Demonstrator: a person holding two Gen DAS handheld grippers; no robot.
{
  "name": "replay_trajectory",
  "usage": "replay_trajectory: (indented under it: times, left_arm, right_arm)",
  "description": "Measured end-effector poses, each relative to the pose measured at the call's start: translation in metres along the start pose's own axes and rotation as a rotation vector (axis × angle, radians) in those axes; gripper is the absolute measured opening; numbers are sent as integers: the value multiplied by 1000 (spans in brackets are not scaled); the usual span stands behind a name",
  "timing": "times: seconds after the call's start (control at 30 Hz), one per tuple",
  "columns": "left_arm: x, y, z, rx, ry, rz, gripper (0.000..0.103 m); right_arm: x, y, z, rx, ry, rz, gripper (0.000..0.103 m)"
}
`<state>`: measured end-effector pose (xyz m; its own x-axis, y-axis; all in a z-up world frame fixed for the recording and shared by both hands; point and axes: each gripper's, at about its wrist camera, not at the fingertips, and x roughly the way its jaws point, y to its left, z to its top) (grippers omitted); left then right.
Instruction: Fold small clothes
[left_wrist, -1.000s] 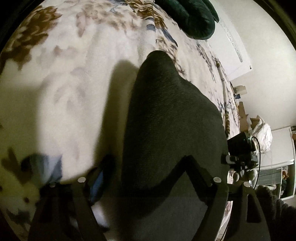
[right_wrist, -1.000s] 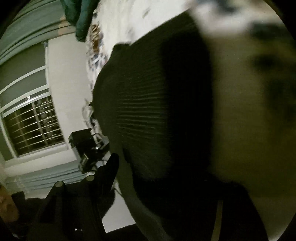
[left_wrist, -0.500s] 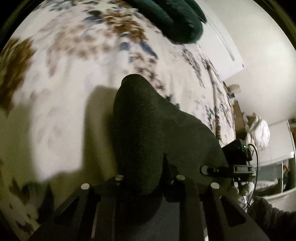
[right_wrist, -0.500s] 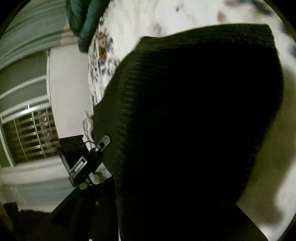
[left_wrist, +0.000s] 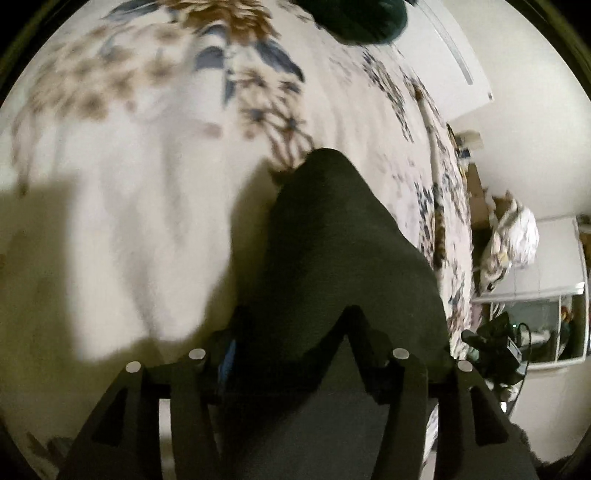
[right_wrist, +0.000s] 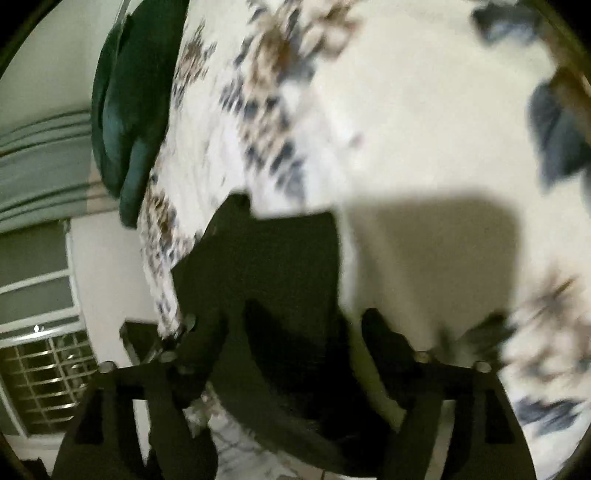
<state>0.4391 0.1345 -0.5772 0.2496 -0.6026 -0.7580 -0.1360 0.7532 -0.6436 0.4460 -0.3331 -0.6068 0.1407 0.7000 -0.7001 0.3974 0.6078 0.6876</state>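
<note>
Left wrist view, nearest first: the left hand-held gripper (left_wrist: 291, 354) points steeply down at the bed, its two black fingers (left_wrist: 364, 332) spread partway and opening. The near end of the dark knit garment (left_wrist: 332, 251) lies between them; the right finger lies over the cloth, but whether either pad still presses on it cannot be told. From the fingers the garment runs away as a long dark shape, narrowing to a rounded tip that rests on the floral bedspread (left_wrist: 147, 184). A hard shadow lies on the spread just left of the garment. Far beyond the garment's tip, at the top of the bed, sits a dark green bundle (left_wrist: 358, 18). Right of the garment, past the bed's edge, a black device with cables (left_wrist: 495, 343) stands low down, and a white crumpled bag (left_wrist: 517, 236) sits above it against the wall.

Right wrist view, blurred by motion: the right hand-held gripper (right_wrist: 306, 325) also tilts down, rolled so the bed runs slantwise, its fingers (right_wrist: 384, 339) wide apart and opening. The dark knit garment (right_wrist: 266, 266) lies flat between and ahead of them, and neither finger visibly clamps it. Beyond the garment the floral bedspread (right_wrist: 406, 129) stretches away. Left of the garment the dark green bundle (right_wrist: 129, 110) lies at the bed's edge, with a barred window (right_wrist: 40, 362) lower left.
</note>
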Motion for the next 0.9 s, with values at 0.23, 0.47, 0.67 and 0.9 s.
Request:
replay_trajectory:
  times: [0.23, 0.47, 0.67, 0.9]
  left_arm:
    - [2, 0, -6, -36, -30, 22, 51]
    - [4, -10, -6, 32, -33, 75, 51]
    - [4, -11, -4, 48, -33, 87, 51]
    - [-12, -12, -18, 64, -53, 112, 51]
  right_arm:
    - [44, 3, 32, 16, 47, -21, 72]
    - [5, 52, 27, -96, -176, -90, 9]
    - [20, 82, 41, -197, -225, -238, 9]
    - [0, 35, 26, -107, -74, -288, 40]
